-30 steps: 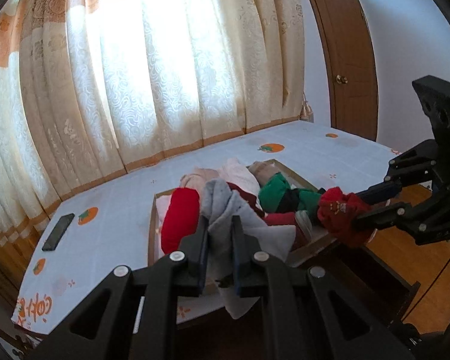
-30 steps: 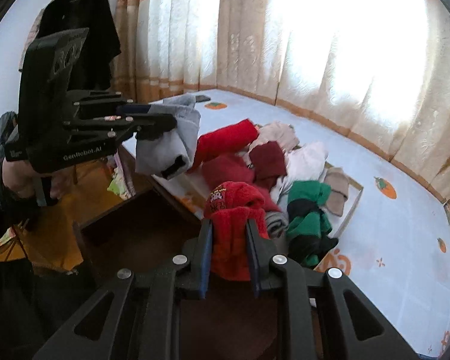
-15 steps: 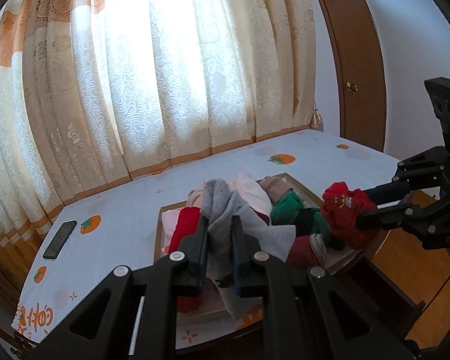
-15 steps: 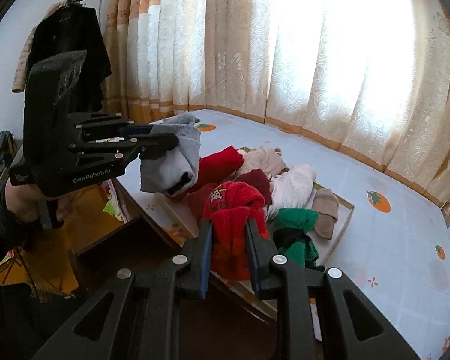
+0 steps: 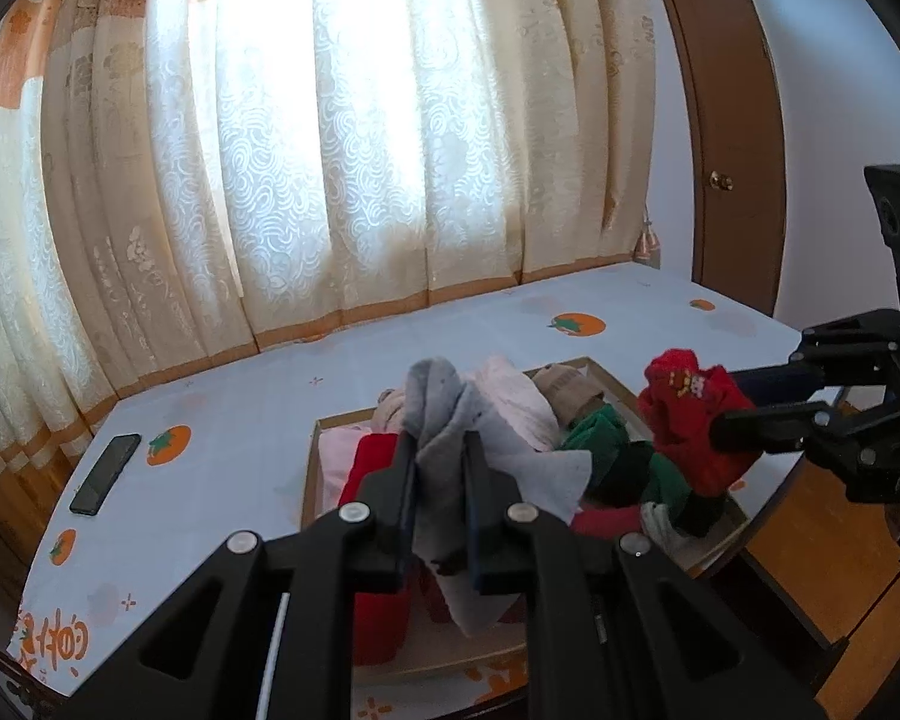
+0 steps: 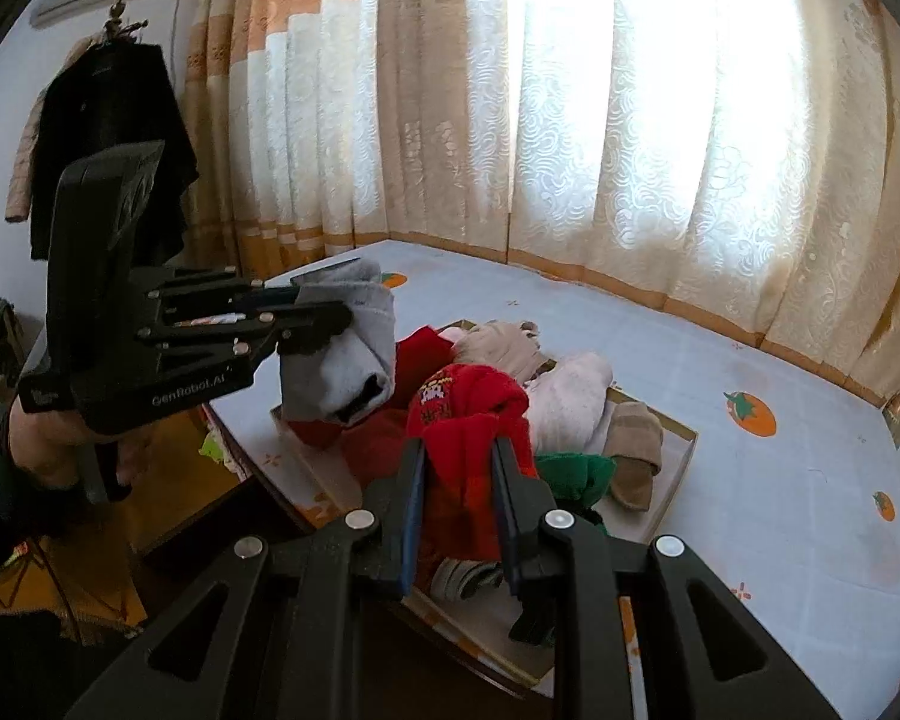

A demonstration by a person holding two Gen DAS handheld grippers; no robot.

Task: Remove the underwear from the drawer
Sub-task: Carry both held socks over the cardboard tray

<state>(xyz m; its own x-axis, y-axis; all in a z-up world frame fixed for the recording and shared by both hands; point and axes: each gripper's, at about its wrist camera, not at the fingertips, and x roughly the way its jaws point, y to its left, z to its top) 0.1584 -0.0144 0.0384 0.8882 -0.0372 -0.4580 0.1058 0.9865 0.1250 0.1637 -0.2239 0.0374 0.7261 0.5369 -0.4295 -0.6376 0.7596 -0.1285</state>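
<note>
Both grippers are up in the air over the near edge of the table (image 5: 258, 420), each with a garment in its grip. The left gripper (image 5: 440, 462) is clamped tight on a grey piece (image 5: 450, 420), its two fingers pressed against the bunched cloth, which spills out above and below the tips. From the right wrist view that same left gripper (image 6: 315, 318) reaches in level from the left, held by a hand (image 6: 48, 450) low at the left edge, the grey piece (image 6: 342, 360) hanging off its tips. The right gripper (image 6: 457, 480) is closed on a red piece (image 6: 468, 420), the cloth bulging up between the fingers; in the left wrist view it comes in level from the right (image 5: 720, 414), the red piece (image 5: 690, 420) dangling clear of the pile. Below both sits a shallow tray (image 6: 678, 450) on the table, heaped with more garments (image 6: 570, 402), white, beige, green and red. A phone (image 5: 105, 474) lies far left on the tablecloth. Curtains (image 5: 330, 150) fill the far side.
</note>
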